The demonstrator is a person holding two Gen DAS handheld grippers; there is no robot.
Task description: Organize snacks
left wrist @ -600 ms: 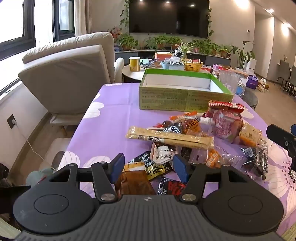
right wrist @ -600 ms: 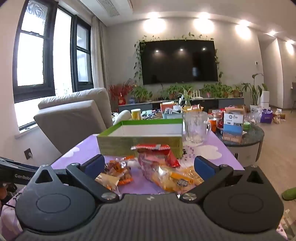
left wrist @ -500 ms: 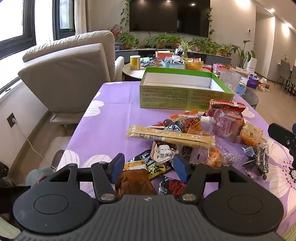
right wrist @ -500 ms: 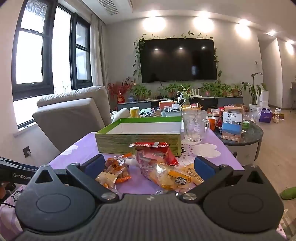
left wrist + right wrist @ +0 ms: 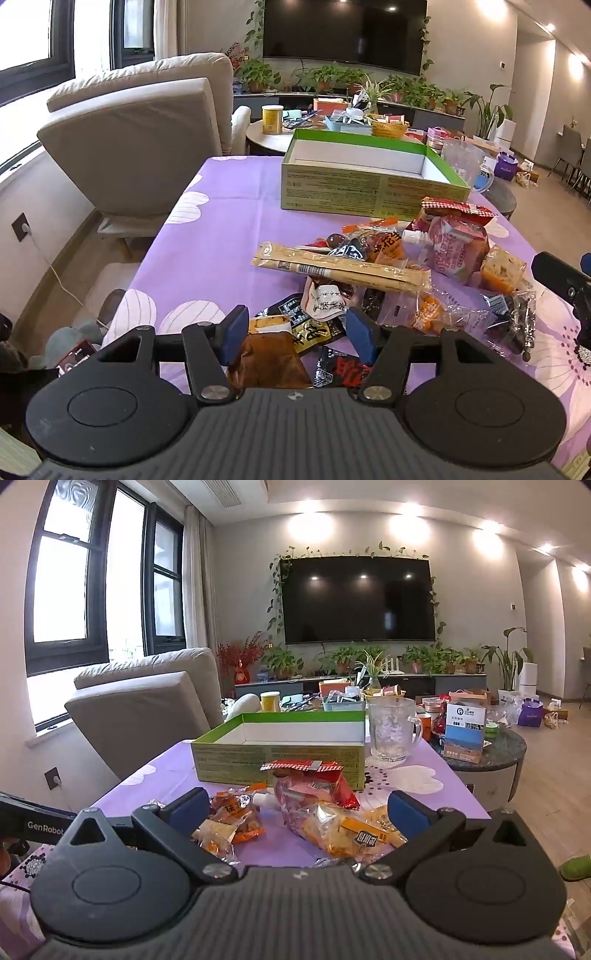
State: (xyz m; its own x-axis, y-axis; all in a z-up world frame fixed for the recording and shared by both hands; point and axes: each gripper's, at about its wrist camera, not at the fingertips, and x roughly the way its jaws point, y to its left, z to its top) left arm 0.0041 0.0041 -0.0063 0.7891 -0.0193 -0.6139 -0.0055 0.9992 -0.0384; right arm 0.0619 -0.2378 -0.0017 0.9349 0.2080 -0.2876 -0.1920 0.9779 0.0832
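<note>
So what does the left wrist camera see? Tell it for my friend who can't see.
An open gripper hovers over a pile of snack packets on a purple flowered tablecloth. Behind the pile sits an empty green box, with a beige armchair and a big dark TV farther back.

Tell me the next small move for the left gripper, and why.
Probably ease the left gripper down onto the brown packet and close: its jaws are open with that packet between them, and the green box looks empty.
</note>
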